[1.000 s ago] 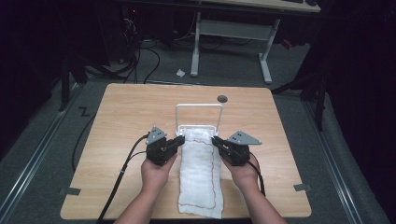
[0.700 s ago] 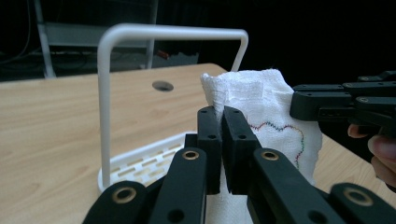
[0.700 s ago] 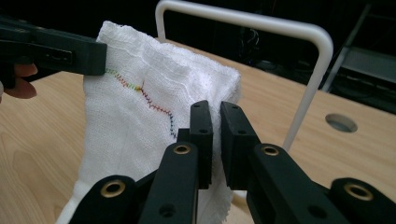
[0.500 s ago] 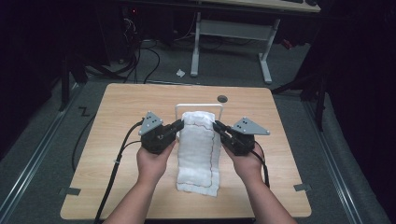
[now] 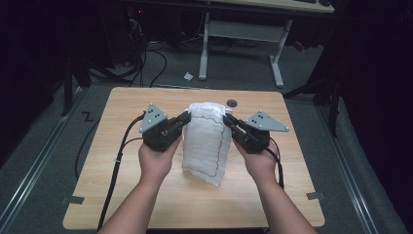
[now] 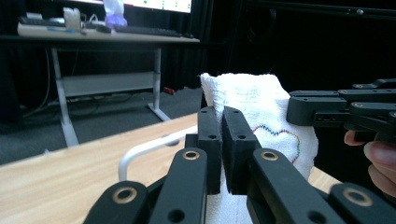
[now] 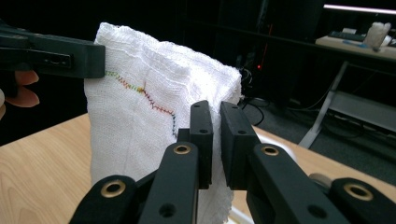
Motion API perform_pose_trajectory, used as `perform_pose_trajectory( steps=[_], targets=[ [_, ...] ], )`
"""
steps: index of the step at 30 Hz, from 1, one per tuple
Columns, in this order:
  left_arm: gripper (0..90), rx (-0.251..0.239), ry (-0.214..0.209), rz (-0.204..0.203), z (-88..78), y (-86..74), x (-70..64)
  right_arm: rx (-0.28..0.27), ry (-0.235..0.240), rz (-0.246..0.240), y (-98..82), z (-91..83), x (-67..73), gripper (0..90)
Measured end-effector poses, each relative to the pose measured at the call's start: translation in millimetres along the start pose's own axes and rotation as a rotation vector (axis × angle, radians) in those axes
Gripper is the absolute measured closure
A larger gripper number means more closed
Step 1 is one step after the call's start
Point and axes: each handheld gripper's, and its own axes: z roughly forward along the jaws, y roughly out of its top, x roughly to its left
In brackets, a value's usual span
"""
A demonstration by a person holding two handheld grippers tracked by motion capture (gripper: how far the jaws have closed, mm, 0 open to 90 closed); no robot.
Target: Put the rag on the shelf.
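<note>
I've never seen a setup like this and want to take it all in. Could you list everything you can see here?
towel: one, white with coloured stitching, lifted above the table's middle, lower end hanging to the tabletop
rack: one, white bent bar, on the table behind the towel
table: one, light wood, centre
round disc: one, dark, at the table's far edge
desk: one, white legs, on the floor beyond
cables: several, black, on the floor
left hand-held gripper: one, black, shut on the towel's top left corner
right hand-held gripper: one, black, shut on the top right corner
</note>
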Motion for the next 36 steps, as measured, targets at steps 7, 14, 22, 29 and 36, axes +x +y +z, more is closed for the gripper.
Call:
perform_pose_trajectory(
  steps=[7,14,22,29,36],
  targets=[
    [87.0,-0.035,-0.002,0.033,-1.3,25.2,-2.7,-0.04,-0.013,-0.012,23.4,-3.7,-5.2,84.4],
    [87.0,-0.044,-0.006,0.041,0.4,34.2,-2.9,-0.057,-0.023,-0.018,34.2,-5.8,-8.9,84.3],
    [87.0,-0.043,-0.016,0.048,3.5,40.4,-3.6,-0.062,-0.03,-0.014,38.6,-7.5,-12.0,84.4],
    [87.1,-0.044,-0.014,0.047,11.9,54.6,3.0,-0.072,-0.038,-0.009,51.1,-4.5,-19.6,84.4],
    [87.0,-0.045,0.006,0.062,23.8,69.9,11.4,-0.076,-0.052,0.004,66.4,7.3,-30.6,84.4]
  ],
)
